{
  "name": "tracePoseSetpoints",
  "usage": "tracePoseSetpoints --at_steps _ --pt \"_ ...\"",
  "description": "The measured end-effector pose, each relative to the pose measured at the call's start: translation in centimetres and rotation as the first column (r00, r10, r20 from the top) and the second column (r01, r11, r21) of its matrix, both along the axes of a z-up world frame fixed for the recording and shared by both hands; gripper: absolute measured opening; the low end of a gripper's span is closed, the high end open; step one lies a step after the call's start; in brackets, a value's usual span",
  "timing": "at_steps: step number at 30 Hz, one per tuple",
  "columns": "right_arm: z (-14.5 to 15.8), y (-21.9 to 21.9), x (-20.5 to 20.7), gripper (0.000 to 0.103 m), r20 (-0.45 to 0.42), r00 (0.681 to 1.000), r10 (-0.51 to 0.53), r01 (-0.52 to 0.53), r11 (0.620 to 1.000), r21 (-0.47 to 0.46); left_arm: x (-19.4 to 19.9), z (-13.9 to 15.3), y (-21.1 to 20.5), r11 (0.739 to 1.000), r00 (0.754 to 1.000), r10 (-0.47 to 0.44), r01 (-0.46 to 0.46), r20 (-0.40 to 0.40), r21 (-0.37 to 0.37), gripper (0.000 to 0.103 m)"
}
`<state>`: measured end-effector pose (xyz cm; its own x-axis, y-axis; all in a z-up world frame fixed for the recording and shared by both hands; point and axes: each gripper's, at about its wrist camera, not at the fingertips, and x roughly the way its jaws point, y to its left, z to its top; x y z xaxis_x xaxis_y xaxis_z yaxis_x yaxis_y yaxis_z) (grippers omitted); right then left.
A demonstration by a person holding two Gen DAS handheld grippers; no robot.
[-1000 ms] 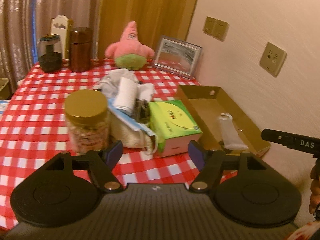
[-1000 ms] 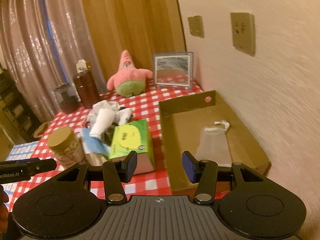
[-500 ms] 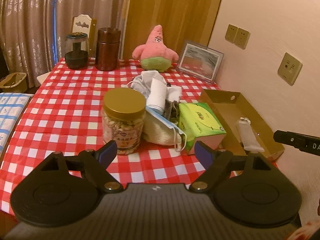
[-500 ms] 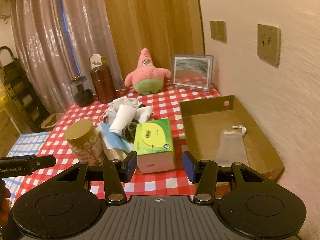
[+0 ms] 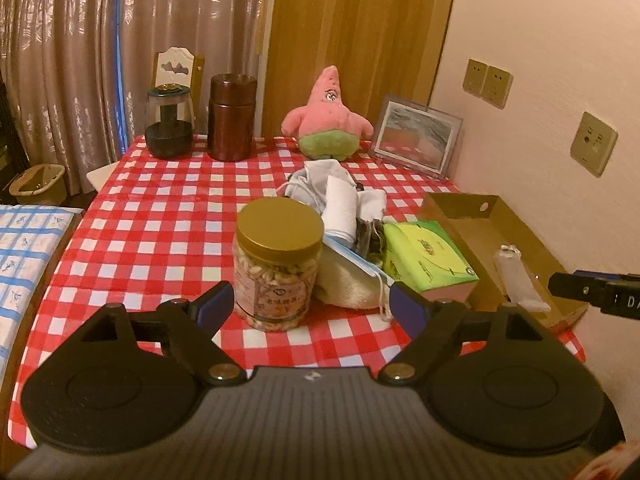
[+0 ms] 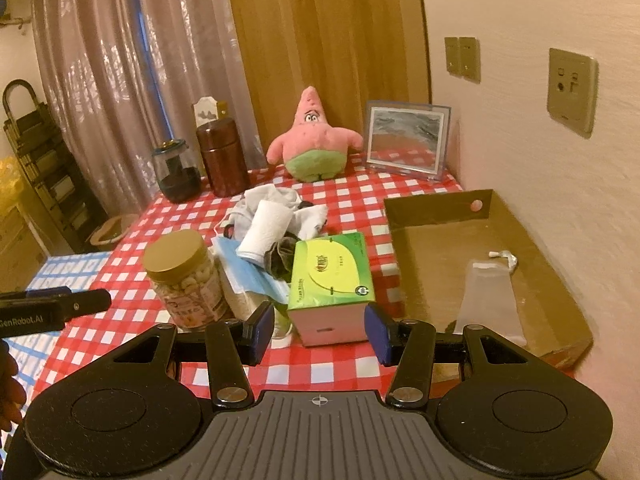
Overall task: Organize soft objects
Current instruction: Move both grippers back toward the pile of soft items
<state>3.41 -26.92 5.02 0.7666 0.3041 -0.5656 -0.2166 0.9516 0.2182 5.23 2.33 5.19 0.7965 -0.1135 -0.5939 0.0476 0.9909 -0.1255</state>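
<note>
Inventory from where I hold my two grippers, above the near edge of the red-and-white checked table (image 5: pixel 168 200).

1. My left gripper (image 5: pixel 312 306): jaws spread wide, having just been opening, nothing between the pads. It hangs short of the jar, touching nothing.
2. My right gripper (image 6: pixel 318 330): jaws parted about halfway, empty. The tissue box sits beyond the gap, not clasped.
3. Soft pile (image 5: pixel 340 208), mid-table: a white rolled cloth on top, grey-white fabric behind it, a dark crumpled piece, a blue face mask (image 6: pixel 244 270) draped down the front, a cream towel-like bundle (image 5: pixel 348 286) beneath. The pile lies between the jar and the tissue box, touching both.
4. Green tissue box (image 6: pixel 330 270), just right of the pile and just left of the cardboard tray.
5. Plastic jar with gold lid (image 5: pixel 278 268), upright, left of the pile.
6. Cardboard tray (image 6: pixel 436 208), against the wall at the table's right edge. Inside lies one pale drawstring pouch (image 6: pixel 490 296), flat.
7. Pink star plush (image 6: pixel 314 142), upright at the far edge, well apart from the pile.
8. Framed picture (image 5: pixel 416 136), leaning by the wall beside the plush.
9. Brown canister (image 5: pixel 232 118) and dark glass jar (image 5: pixel 170 128), side by side, far left corner.
</note>
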Motion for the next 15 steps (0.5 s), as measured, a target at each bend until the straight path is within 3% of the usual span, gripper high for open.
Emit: tracePoseSetpoints --at_steps 15 --pt "-1.2 3.8 4.9 0.050 0.009 0.998 0.068 -0.068 0.997 -0.035 4.1 0.1 1.6 0.998 0.999 -0.045 0.044 0.020 0.048 0.083"
